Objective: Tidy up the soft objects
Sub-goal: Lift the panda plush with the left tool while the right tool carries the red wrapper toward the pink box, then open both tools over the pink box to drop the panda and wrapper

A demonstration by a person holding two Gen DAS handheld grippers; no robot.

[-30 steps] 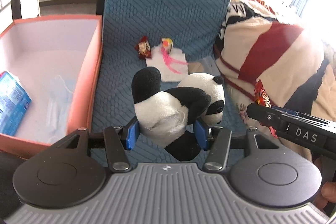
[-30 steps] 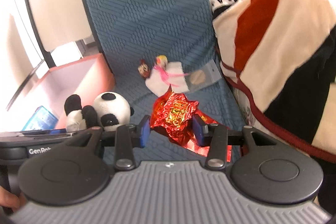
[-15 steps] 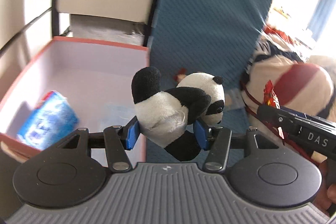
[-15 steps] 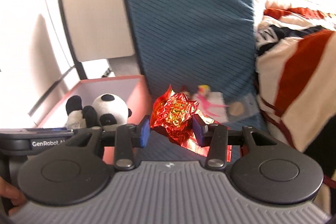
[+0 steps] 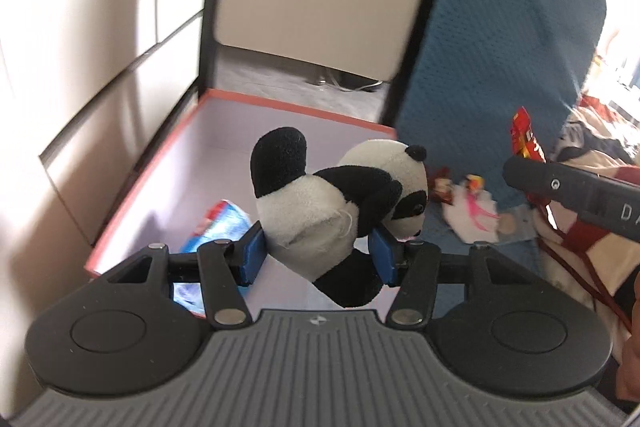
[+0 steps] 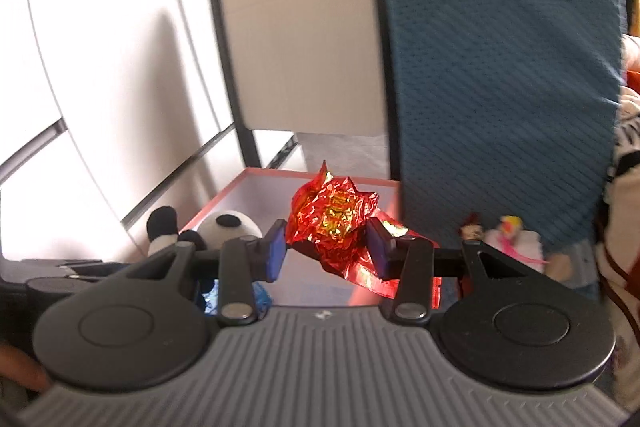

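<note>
My left gripper (image 5: 318,253) is shut on a black-and-white plush panda (image 5: 340,203), held in the air over the pink-rimmed box (image 5: 280,103). A crumpled red foil wrapper (image 6: 334,213) sits squeezed between the blue pads of my right gripper (image 6: 326,247), which hangs just in front of the same box (image 6: 360,181). In the right wrist view the panda (image 6: 224,227) peeks up at the lower left. The right gripper's arm (image 5: 576,193) crosses the right side of the left wrist view, with the red wrapper (image 5: 526,141) above it.
A blue packet (image 5: 218,227) lies inside the box. A blue seat (image 6: 500,67) stands to the right, with a small doll on white cloth (image 6: 514,237) and a small red toy (image 5: 442,185) on its cushion. A striped blanket (image 5: 592,247) lies at far right.
Both grippers have risen and swung left from over the blue seat toward the box, each keeping its hold. The box now fills the middle of both views; the seat has slid right.
</note>
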